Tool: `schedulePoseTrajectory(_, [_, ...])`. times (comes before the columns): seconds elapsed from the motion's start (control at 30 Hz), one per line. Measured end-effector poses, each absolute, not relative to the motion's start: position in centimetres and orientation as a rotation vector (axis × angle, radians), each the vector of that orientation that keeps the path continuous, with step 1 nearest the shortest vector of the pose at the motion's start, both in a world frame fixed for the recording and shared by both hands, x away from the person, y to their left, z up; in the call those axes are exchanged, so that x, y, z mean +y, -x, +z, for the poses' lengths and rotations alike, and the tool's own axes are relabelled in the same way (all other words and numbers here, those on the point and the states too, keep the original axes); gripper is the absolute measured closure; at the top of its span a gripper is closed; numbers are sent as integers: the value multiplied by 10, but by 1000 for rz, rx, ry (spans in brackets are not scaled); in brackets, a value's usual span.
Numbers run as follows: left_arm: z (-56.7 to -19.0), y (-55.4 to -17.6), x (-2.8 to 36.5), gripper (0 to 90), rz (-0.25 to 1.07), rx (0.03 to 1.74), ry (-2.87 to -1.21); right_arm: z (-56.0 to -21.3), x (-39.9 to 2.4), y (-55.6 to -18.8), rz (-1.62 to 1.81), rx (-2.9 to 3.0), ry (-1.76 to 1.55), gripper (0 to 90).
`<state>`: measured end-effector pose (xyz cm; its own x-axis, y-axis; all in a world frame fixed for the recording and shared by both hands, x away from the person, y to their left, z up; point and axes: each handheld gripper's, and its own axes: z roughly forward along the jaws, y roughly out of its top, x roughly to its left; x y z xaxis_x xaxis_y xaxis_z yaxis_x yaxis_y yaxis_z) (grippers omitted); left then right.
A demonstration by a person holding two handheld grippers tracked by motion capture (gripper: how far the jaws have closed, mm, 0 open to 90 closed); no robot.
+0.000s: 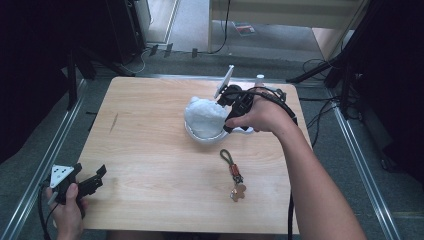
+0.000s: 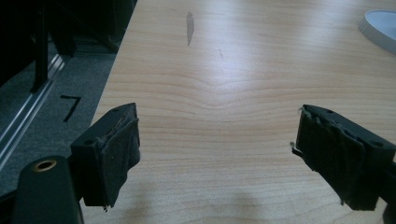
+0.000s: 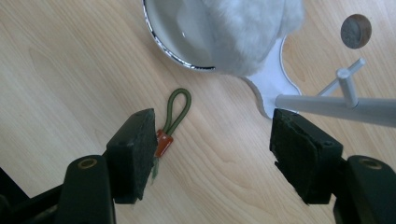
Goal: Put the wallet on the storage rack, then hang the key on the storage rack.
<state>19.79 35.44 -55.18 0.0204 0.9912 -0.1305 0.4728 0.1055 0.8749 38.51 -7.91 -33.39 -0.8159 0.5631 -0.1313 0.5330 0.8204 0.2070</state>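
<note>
A fluffy white ball (image 1: pixel 204 117) rests in a white dish (image 1: pixel 199 136) with a shiny rim at the table's middle right. In the right gripper view the fluff (image 3: pixel 252 32) overhangs that dish (image 3: pixel 170 46), and a white stand's rod (image 3: pixel 336 105) with a small peg crosses just beyond the right jaw. A keychain (image 1: pixel 233 172) with a green loop (image 3: pixel 177 109) and an orange tag lies on the wood nearer the person. My right gripper (image 1: pixel 230 122) hovers by the dish, open (image 3: pixel 212 149) with nothing between its pads. My left gripper (image 1: pixel 99 179) rests at the front left corner, open (image 2: pixel 217 149) over bare wood.
The wooden table (image 1: pixel 150 130) has a dark streak (image 2: pixel 189 25) toward its left. A round brown disc (image 3: pixel 356 31) shows beyond the stand. Metal rails, cables and dark equipment legs surround the table on the grey floor.
</note>
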Motion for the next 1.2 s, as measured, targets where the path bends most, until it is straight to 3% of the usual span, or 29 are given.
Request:
schedulePoseTrajectory(0.7, [-552, -198, 354, 139, 808, 1570, -1484, -351, -97, -360, 216, 2843, -853, 325])
schedulePoseTrajectory(1.2, [-552, -199, 353, 140, 804, 1572, -1491, -386, -97, -353, 201, 2867, -882, 430])
